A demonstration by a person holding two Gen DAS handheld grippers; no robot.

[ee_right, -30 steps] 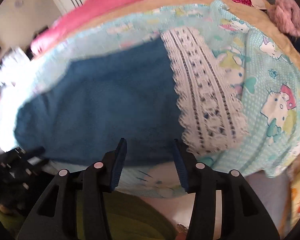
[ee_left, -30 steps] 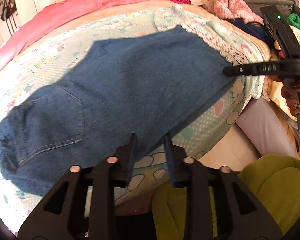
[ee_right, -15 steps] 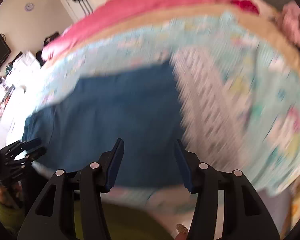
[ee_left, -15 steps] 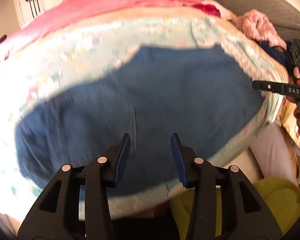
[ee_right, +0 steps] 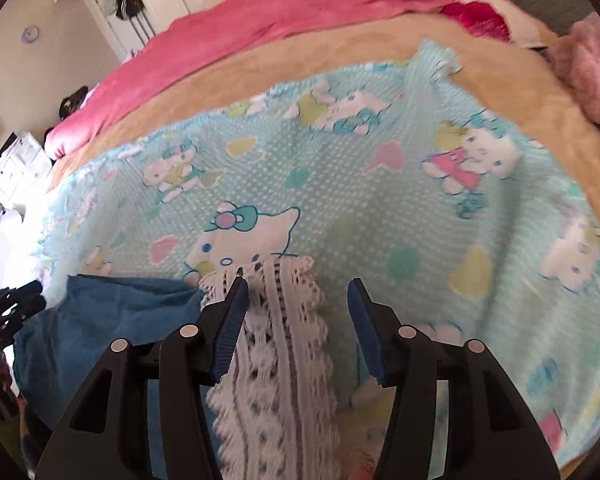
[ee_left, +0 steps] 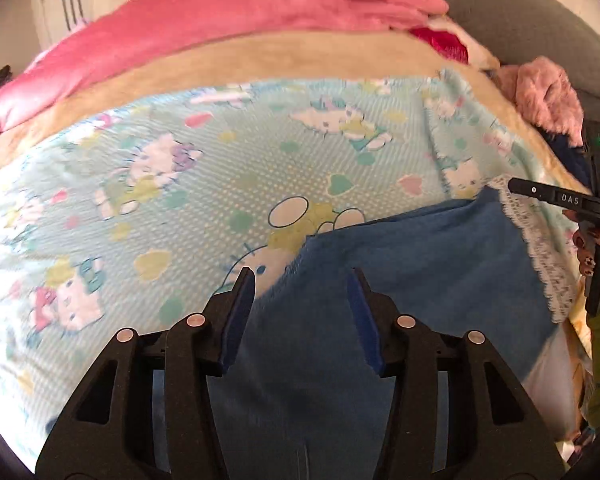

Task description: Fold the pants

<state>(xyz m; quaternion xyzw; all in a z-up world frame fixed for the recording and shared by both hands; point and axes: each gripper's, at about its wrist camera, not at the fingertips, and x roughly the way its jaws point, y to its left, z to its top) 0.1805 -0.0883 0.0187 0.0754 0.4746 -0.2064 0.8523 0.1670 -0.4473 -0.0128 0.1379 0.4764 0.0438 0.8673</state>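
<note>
Where lace hem (ee_right: 278, 344) ends, denim pants (ee_left: 400, 280) lie flat.

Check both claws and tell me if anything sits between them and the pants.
Nothing visible does. The left claw hangs open directly over the blue pants, and the right claw is open over their white lace hem. Only the cartoon cat blanket lies around them.

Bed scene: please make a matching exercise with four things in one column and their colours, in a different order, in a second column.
Things:
1. pants
2. lace trim
3. cartoon-cat blanket
4. quilt at the far side

Colours:
A. white
B. pink
C. blue denim
D. pale turquoise with white cats

Pairs: 1-C, 2-A, 3-D, 4-B
</note>
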